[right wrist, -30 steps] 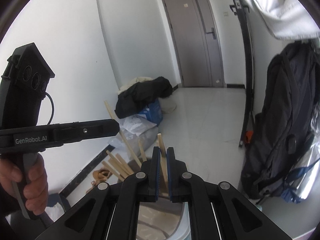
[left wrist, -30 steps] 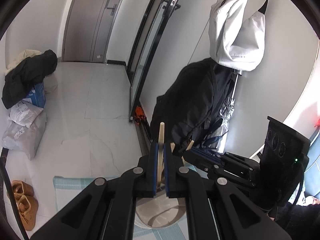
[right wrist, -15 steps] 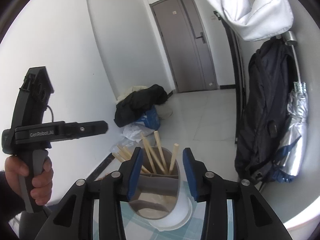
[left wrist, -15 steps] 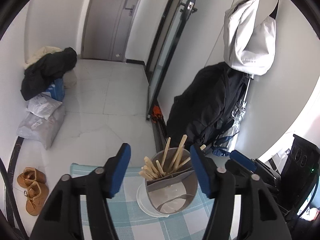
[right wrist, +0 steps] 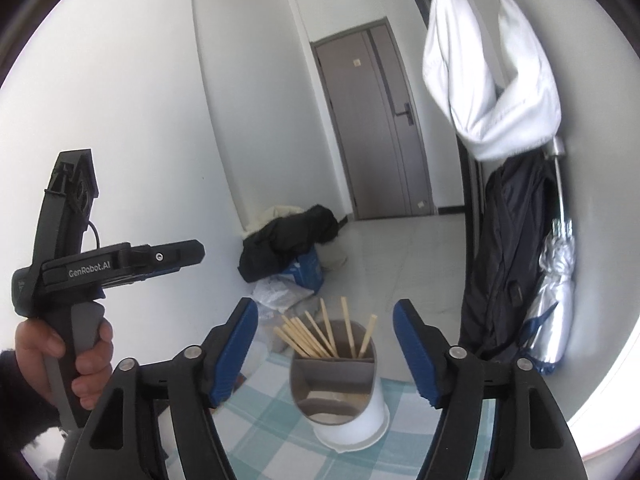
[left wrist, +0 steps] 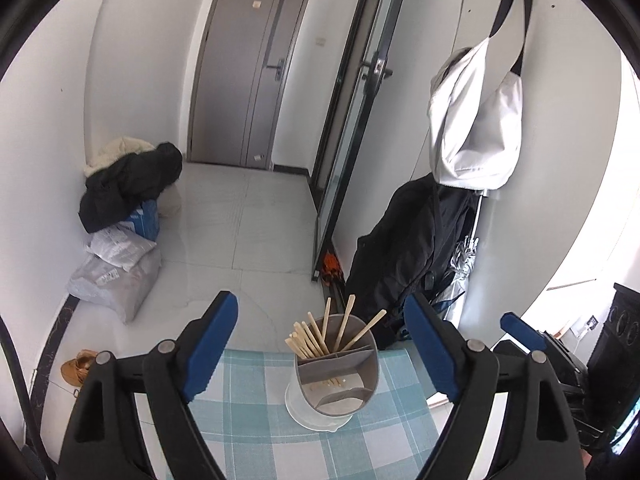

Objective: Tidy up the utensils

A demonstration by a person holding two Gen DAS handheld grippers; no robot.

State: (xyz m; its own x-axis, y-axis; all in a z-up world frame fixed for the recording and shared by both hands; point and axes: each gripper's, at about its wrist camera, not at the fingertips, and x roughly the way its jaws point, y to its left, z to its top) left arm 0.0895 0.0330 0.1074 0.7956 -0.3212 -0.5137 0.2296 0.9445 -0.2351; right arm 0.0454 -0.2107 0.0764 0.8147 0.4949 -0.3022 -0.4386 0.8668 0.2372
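Checked tablecloth (left wrist: pixel 248 432) bears a holder (left wrist: pixel 338 376) of chopsticks (left wrist: pixel 310 338); both grippers (left wrist: pixel 320 344) (right wrist: pixel 325 350), just opening, hover empty, coats behind.

Both grippers are the same build: chunky black plastic arms with silver screws at the pivots and blue ribbed pads on the fingers (left wrist: pixel 212 344). The left gripper (right wrist: pixel 108 268) has white "GenRobot.AI" lettering on its side, a grey handle, and a thin black cable looping behind it. Below that handle, the hand (right wrist: pixel 60 364) has a dark sleeve.
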